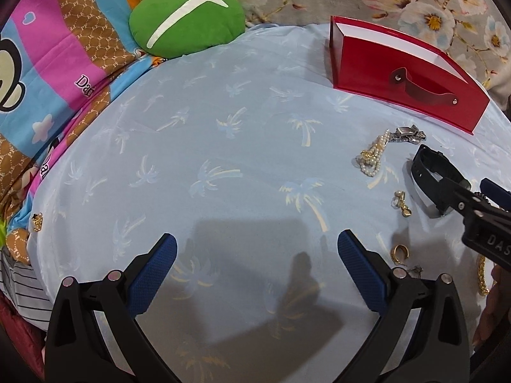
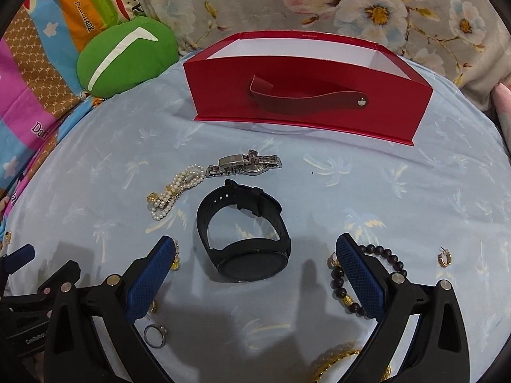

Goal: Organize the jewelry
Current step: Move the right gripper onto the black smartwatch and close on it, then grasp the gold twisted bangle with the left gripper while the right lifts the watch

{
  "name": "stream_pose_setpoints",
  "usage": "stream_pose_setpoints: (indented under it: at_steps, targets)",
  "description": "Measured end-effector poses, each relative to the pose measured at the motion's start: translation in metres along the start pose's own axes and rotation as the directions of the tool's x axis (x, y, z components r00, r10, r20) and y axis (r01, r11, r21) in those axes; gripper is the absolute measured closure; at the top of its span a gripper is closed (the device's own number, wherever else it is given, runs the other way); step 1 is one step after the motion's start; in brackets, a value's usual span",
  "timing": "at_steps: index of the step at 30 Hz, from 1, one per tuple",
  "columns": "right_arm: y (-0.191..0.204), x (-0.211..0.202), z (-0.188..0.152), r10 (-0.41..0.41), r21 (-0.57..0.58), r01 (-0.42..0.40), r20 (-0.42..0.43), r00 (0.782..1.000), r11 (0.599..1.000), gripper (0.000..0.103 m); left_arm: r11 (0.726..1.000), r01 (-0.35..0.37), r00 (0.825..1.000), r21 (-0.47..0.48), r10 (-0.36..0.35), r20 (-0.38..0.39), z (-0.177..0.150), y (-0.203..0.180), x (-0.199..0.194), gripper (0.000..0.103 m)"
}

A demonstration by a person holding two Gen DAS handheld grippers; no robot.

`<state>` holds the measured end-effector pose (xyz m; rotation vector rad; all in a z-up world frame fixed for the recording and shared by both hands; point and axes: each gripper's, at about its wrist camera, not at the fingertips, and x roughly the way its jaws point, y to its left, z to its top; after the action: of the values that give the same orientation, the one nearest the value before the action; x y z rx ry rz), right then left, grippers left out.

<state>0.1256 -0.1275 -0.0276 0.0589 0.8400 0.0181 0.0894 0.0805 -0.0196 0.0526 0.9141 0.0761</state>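
Note:
A black watch (image 2: 246,239) lies on the light blue cloth (image 2: 399,191), between the open fingers of my right gripper (image 2: 255,249), which hovers just above it. Behind it lie a silver watch (image 2: 244,165) and a pearl bracelet (image 2: 177,190). An open red box (image 2: 306,102) stands at the back. A dark bead bracelet (image 2: 338,282), gold earrings (image 2: 444,257), a silver ring (image 2: 155,335) and a gold chain (image 2: 335,364) lie around. My left gripper (image 1: 257,249) is open and empty over bare cloth, left of the black watch (image 1: 437,178).
A green cushion (image 1: 186,19) and a colourful cartoon blanket (image 1: 48,73) lie at the left. A floral fabric (image 2: 351,6) rises behind the box (image 1: 408,73). A small gold piece (image 1: 37,221) sits at the cloth's left edge. Gold earrings (image 1: 400,204) lie near the pearls (image 1: 373,154).

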Motion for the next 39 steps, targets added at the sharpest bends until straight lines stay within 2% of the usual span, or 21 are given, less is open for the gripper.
stream_pose_setpoints:
  at_steps: [1, 5, 8, 13, 19, 25, 32, 39]
  targets:
    - [0.001, 0.003, 0.0, 0.001, -0.002, -0.001, -0.006, 1.0, 1.0, 0.009, 1.0, 0.003, 1.0, 0.0, -0.003, -0.002, 0.0, 0.0, 0.002, 0.005]
    - [0.0, 0.013, -0.001, 0.024, 0.004, -0.024, -0.035, 0.999, 1.0, 0.035, 1.0, 0.016, 1.0, 0.0, -0.016, -0.01, 0.002, -0.001, 0.006, 0.005]
    - [-0.003, 0.015, -0.002, 0.056, 0.025, -0.055, -0.044, 0.997, 0.998, 0.05, 1.0, 0.023, 1.0, 0.001, -0.023, -0.012, 0.002, -0.003, 0.008, 0.005]
    - [-0.01, 0.009, -0.004, 0.067, 0.042, -0.066, -0.022, 0.998, 0.997, 0.05, 0.999, 0.035, 0.999, 0.007, -0.035, -0.012, 0.002, -0.008, 0.008, 0.005]
    - [-0.025, -0.027, -0.001, 0.061, 0.063, -0.065, 0.065, 0.996, 0.996, 0.051, 0.998, 0.063, 0.998, 0.029, -0.063, -0.003, 0.003, -0.021, 0.001, 0.005]
    - [-0.067, -0.076, -0.001, -0.02, 0.12, 0.004, 0.131, 0.991, 0.993, 0.054, 0.989, 0.122, 0.992, 0.082, -0.126, 0.034, 0.009, -0.049, -0.015, 0.005]
    - [-0.127, -0.109, -0.026, -0.136, 0.22, 0.108, 0.117, 0.984, 0.97, 0.054, 0.964, 0.206, 0.975, 0.168, -0.218, 0.054, 0.013, -0.1, -0.032, 0.005]
    - [-0.159, -0.115, -0.059, -0.164, 0.289, 0.136, 0.075, 0.984, 0.947, 0.054, 0.93, 0.276, 0.955, 0.243, -0.295, 0.043, 0.02, -0.156, -0.04, 0.005]
